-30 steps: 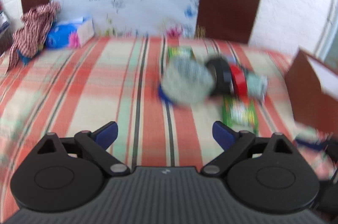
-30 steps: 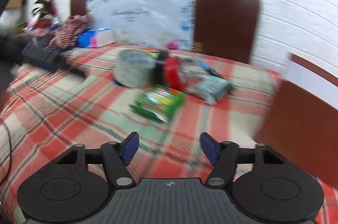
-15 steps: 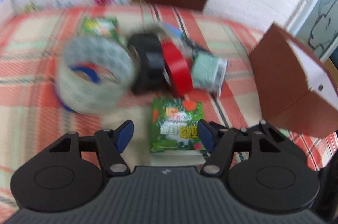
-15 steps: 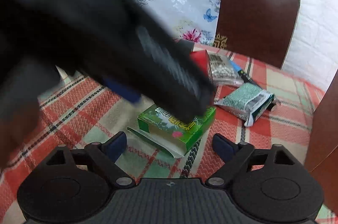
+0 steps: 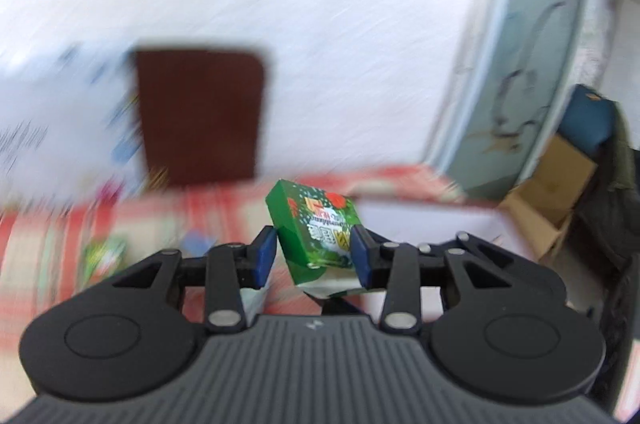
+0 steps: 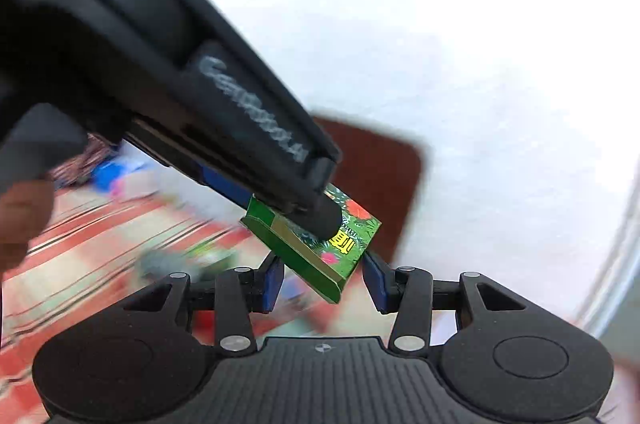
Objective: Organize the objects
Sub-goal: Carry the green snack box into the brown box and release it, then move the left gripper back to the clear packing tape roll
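Above the plaid bedspread (image 5: 208, 208), the left gripper (image 5: 314, 256) pinches one green box (image 5: 316, 232) aloft; the right gripper (image 6: 324, 280) hangs open, empty. I'd judge sorting barely begun: another green packet (image 5: 104, 256) lies behind.

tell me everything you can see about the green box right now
The green box is a small flat carton, printed with leaves, red-orange spots and yellow characters. The left gripper is shut on it, its blue pads pressing the two narrow sides, so it hangs tilted in the air above the striped cloth. In the right wrist view one end flap stands open, showing a gold inner edge. The right gripper is open just below it, not touching.
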`<state>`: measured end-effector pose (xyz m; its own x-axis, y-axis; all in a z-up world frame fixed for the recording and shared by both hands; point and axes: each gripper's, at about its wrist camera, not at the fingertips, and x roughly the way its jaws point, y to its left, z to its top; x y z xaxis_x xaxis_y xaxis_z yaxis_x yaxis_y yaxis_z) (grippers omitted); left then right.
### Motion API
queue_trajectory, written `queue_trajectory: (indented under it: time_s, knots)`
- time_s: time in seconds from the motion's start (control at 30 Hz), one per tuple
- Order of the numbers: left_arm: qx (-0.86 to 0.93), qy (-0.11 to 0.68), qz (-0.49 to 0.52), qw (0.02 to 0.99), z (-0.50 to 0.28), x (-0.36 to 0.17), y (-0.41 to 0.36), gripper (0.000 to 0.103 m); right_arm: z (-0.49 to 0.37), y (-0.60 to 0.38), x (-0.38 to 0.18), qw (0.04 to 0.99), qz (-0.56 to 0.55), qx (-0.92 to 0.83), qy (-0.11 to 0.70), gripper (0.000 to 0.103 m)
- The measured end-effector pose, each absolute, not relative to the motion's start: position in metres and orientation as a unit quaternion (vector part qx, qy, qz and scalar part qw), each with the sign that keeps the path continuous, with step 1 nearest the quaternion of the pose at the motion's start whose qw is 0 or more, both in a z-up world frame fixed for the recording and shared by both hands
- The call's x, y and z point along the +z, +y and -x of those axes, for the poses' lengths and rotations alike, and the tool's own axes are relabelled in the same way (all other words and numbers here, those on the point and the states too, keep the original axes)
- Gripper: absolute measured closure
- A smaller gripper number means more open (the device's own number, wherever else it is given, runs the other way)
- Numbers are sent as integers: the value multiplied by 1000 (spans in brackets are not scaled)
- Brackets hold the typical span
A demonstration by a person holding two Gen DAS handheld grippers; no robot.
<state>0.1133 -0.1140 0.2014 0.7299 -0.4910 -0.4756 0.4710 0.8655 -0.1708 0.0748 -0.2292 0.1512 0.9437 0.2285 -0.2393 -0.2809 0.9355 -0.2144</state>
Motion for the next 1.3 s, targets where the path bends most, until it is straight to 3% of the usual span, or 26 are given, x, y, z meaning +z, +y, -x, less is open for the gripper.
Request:
queue_trajectory:
  time_s: [0.1, 0.23, 0.3, 0.33, 0.47, 0.57, 0.7, 0.73, 0.77, 0.83, 0.9, 1.07, 1.27, 1.3]
  knots:
    - [-299, 240, 4, 923, -116, 220, -167, 61, -77, -278, 170, 979, 143, 98, 104, 58]
    - [-336, 290, 10, 896, -130, 188, -226, 58, -76, -333, 141, 977, 134, 63, 155, 56]
    - [-325, 311, -5, 893, -137, 157, -247, 54, -74, -346, 116, 973, 120, 49, 191, 38]
    - [-313, 321, -13, 894, -142, 143, -254, 48, -72, -352, 104, 972, 120, 37, 200, 38]
    - [-262, 339, -21, 904, -162, 115, -247, 47, -77, -378, 80, 970, 90, 10, 224, 37]
    - [-244, 344, -9, 907, -171, 110, -229, 48, -88, -406, 72, 973, 27, 33, 227, 21]
    - [-267, 337, 15, 903, -147, 111, -202, 49, -110, -410, 59, 978, 39, 92, 183, 13]
    - [-265, 327, 11, 907, -139, 113, -195, 43, -118, -421, 65, 977, 30, 98, 185, 11]
    - [-251, 311, 3, 917, -126, 116, -186, 37, -131, -428, 63, 976, 24, 104, 190, 12]
    - [-233, 293, 1, 927, -111, 119, -161, 36, -143, -433, 71, 976, 24, 90, 195, 13]
    - [-220, 291, 14, 931, -100, 120, -128, 36, -141, -432, 82, 982, 30, 68, 172, 31]
    - [-115, 316, 34, 941, -78, 90, -31, 35, -90, -375, 122, 983, -14, 166, 83, 28]
    - [26, 429, 8, 903, -76, 10, 46, 35, -84, -255, 74, 939, 35, 280, 199, 33]
    - [24, 419, 11, 907, -72, 3, 55, 31, -92, -236, 66, 932, 38, 288, 216, 34]
